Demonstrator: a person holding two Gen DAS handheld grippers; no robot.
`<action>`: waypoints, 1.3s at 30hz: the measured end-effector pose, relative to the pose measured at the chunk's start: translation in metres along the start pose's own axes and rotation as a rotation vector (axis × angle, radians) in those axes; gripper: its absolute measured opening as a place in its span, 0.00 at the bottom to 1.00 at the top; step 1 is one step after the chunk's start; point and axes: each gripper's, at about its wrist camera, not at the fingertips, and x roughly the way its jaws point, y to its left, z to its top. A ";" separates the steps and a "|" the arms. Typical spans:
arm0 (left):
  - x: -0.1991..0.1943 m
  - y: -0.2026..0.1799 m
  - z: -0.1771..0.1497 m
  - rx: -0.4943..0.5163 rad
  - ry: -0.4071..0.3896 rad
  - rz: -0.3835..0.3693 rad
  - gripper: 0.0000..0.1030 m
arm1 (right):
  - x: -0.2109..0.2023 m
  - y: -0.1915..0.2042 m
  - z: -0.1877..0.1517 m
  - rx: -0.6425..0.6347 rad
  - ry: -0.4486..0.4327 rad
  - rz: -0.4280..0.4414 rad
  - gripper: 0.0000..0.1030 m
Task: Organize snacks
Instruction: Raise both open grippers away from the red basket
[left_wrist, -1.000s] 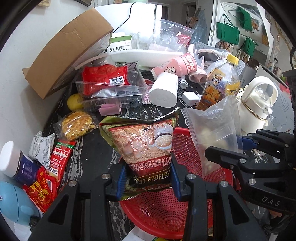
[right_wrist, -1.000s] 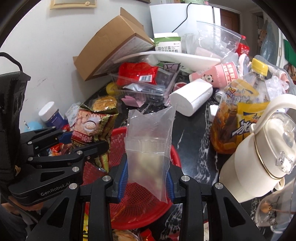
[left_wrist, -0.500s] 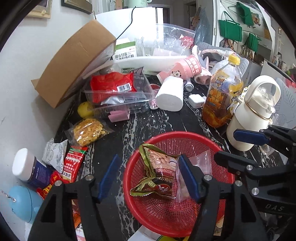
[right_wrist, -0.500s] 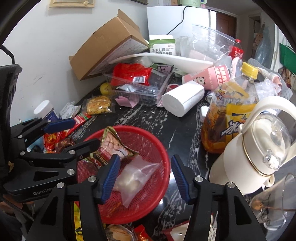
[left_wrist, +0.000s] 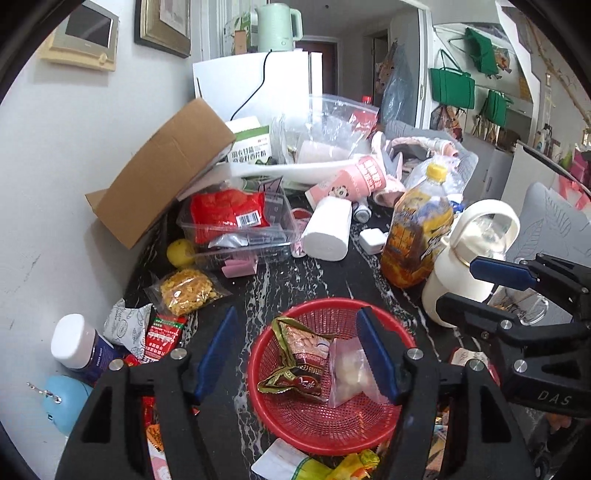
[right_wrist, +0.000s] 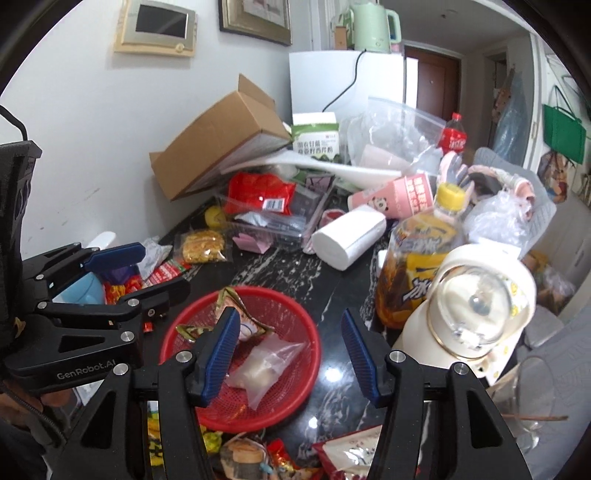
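Observation:
A red mesh basket (left_wrist: 291, 417) (right_wrist: 295, 314) sits on the black marble counter. In it lie a cereal snack bag (left_wrist: 303, 363) (right_wrist: 231, 301) and a clear zip bag of pale pieces (left_wrist: 349, 373) (right_wrist: 266, 363). My left gripper (left_wrist: 297, 354) is open and empty, raised above the basket. My right gripper (right_wrist: 290, 358) is open and empty, above the basket's right side. Each gripper shows in the other's view, the right gripper (left_wrist: 517, 291) and the left gripper (right_wrist: 122, 269).
Loose snacks lie left of the basket: a yellow crisp packet (left_wrist: 186, 291), a red sachet (left_wrist: 162, 334), a white pouch (left_wrist: 125, 325). A tea bottle (left_wrist: 417, 236), a cream kettle (left_wrist: 469, 266), a paper roll (left_wrist: 327, 232), a clear tray (left_wrist: 240, 229) and a cardboard box (left_wrist: 162, 170) stand behind.
Both grippers opened and let go: the cereal bag and the clear zip bag dropped into the red basket. Both grippers then rose and pulled back, wide open.

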 end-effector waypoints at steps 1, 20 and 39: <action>-0.006 -0.001 0.001 0.002 -0.012 0.001 0.64 | -0.007 0.000 0.001 -0.002 -0.012 -0.002 0.56; -0.089 -0.020 -0.004 0.024 -0.077 -0.058 0.64 | -0.094 0.018 -0.014 -0.050 -0.107 -0.051 0.67; -0.130 -0.028 -0.057 0.026 -0.046 -0.132 0.64 | -0.135 0.048 -0.071 -0.038 -0.096 -0.036 0.69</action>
